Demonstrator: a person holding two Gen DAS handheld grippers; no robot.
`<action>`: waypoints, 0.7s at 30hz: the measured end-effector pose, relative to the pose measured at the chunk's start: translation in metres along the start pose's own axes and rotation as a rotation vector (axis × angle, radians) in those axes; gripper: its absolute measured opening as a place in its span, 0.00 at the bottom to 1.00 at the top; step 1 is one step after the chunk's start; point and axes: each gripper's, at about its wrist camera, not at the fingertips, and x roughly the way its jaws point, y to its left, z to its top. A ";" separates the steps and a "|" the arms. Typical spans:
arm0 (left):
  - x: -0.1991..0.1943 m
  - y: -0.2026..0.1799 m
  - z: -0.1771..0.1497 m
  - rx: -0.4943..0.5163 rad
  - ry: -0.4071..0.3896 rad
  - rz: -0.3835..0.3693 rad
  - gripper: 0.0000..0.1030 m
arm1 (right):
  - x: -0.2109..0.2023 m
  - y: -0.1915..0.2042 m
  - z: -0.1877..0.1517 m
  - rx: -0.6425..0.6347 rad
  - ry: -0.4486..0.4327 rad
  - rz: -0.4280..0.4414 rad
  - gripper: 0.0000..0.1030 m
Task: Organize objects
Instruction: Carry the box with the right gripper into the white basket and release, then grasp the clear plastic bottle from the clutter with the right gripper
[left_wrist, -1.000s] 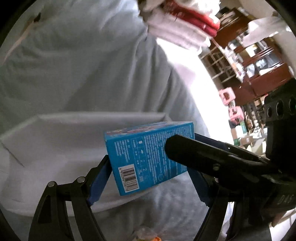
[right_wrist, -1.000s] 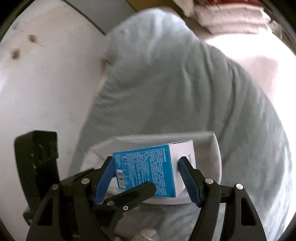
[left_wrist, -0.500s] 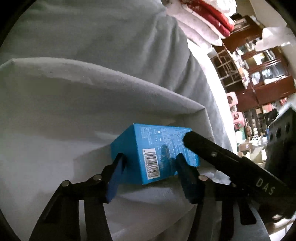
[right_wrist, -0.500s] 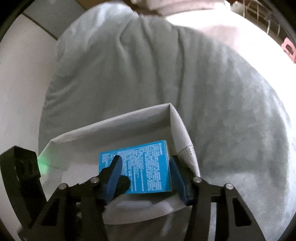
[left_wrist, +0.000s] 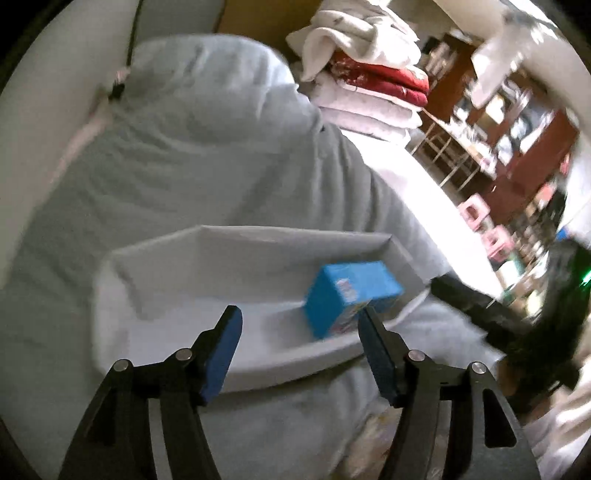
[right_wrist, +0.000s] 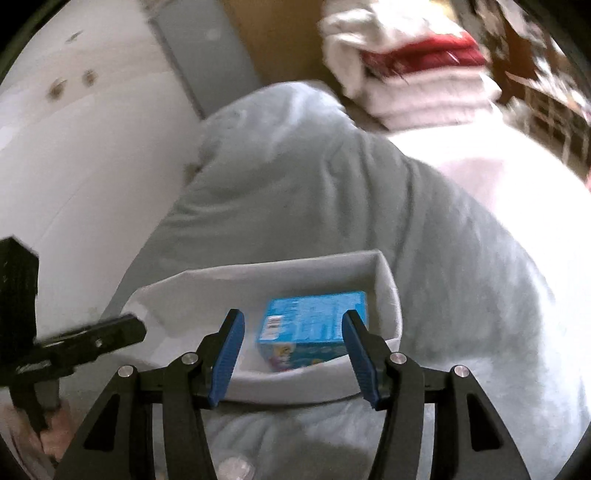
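Both grippers have backed off — blue box (left_wrist: 351, 295) lies in tray (left_wrist: 258, 236) (jaws apart, empty).

left wrist: rides the left tool (left_wrist: 299, 332), looks steeply down, close over the grey tray (left_wrist: 258, 240) | right wrist: rides the right tool (right_wrist: 291, 339), same downward tilt, close | shared: tray, blue box (left_wrist: 347, 291), grey blanket (left_wrist: 184, 147), folded stack (left_wrist: 369, 74)
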 end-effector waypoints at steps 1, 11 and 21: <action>-0.008 -0.001 -0.002 0.032 -0.011 0.025 0.63 | -0.005 0.006 -0.001 -0.027 0.002 0.013 0.53; -0.053 0.002 -0.057 0.074 -0.188 0.203 0.63 | -0.009 0.033 -0.039 0.020 0.257 0.078 0.60; -0.026 0.039 -0.103 -0.067 -0.152 0.232 0.63 | 0.036 0.047 -0.075 0.230 0.396 0.051 0.59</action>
